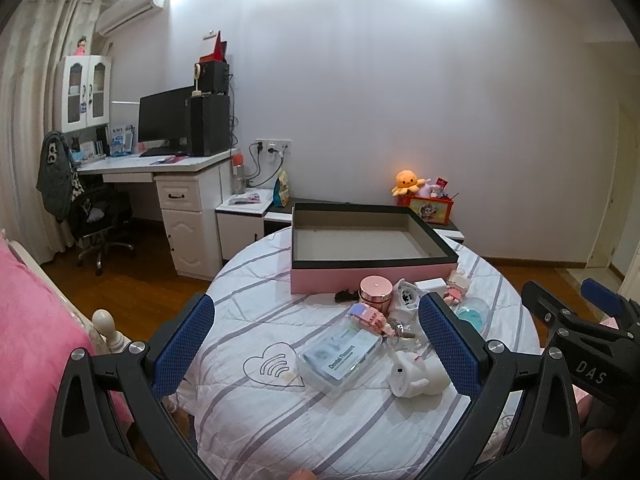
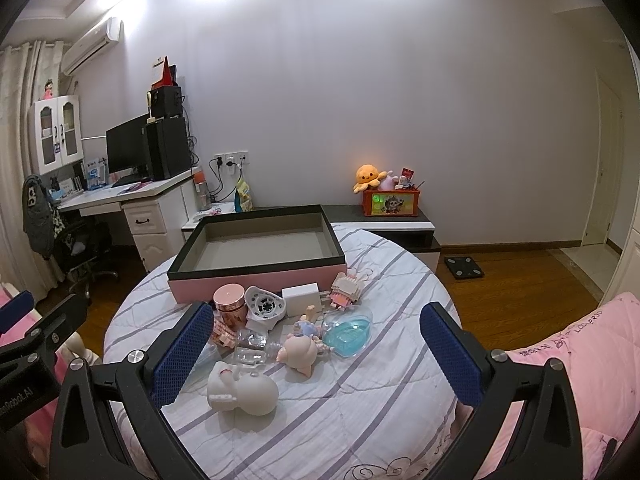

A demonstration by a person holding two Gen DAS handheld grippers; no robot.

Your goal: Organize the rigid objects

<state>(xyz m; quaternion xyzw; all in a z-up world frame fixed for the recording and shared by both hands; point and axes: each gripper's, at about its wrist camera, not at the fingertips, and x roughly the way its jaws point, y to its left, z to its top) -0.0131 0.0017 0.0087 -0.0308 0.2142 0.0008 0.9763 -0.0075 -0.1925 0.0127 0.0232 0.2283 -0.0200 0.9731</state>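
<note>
Both grippers, left (image 1: 316, 344) and right (image 2: 316, 346), gape unladen above toys; pink box (image 2: 256, 280) seemingly empty.

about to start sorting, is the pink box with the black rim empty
Empty: the pink box with the black rim shows only bare grey floor inside in both views.

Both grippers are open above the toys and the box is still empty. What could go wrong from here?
1. The toys lie packed together: closing on the white figure may knock the clear bottle beside it.
2. The doll lies against the blue dish, so lifting one may drag the other.
3. The left gripper and right gripper are close together and might collide.
</note>
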